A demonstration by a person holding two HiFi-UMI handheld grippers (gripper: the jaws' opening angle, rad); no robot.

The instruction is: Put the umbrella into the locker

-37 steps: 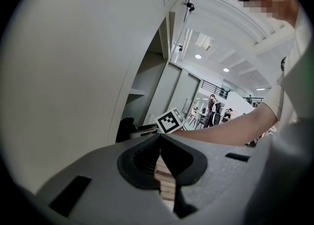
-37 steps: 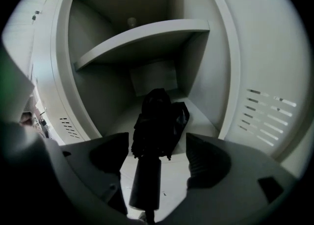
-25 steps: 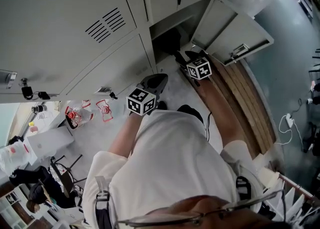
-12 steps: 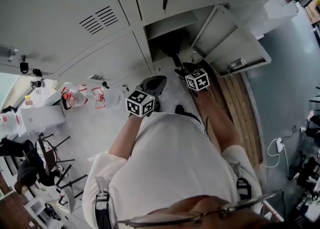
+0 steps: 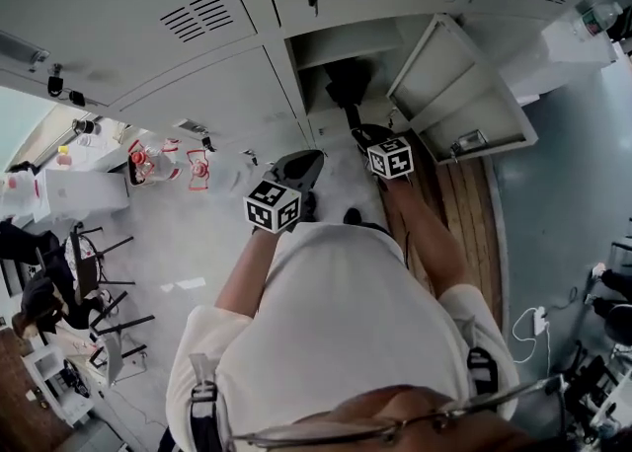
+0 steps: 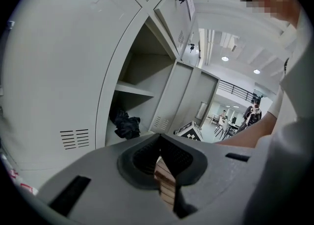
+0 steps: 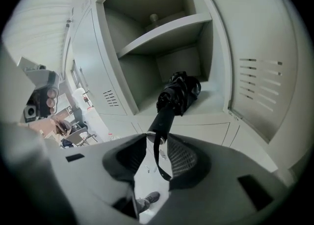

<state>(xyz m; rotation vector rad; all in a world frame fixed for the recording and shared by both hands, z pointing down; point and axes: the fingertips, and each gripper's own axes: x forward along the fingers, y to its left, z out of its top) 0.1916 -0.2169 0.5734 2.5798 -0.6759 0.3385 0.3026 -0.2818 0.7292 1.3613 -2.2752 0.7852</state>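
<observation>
In the head view, the black folded umbrella [image 5: 346, 85] lies where it lay a second ago, on the floor of the open lower compartment of the pale grey steel locker [image 5: 341, 45]. The right gripper [image 5: 365, 134] is kept at that compartment's mouth, and the left gripper [image 5: 301, 169] is held beside it, short of the lockers. The hinged door [image 5: 464, 95] is swung wide to the right, above a strip of brown wooden boards [image 5: 464, 203]. Pale grey floor [image 5: 188, 253] is left open on the left.

In the left gripper view, the jaws are seen clenched at their tips, with nothing between them.

In the right gripper view, the jaws have just been closing. They are clamped on the end of the umbrella's black handle [image 7: 161, 118], which fills the gap at their tips. The wrist strap [image 7: 158, 157] hangs between them. Free room is left above the canopy, up to the shelf [image 7: 162, 30].
</observation>
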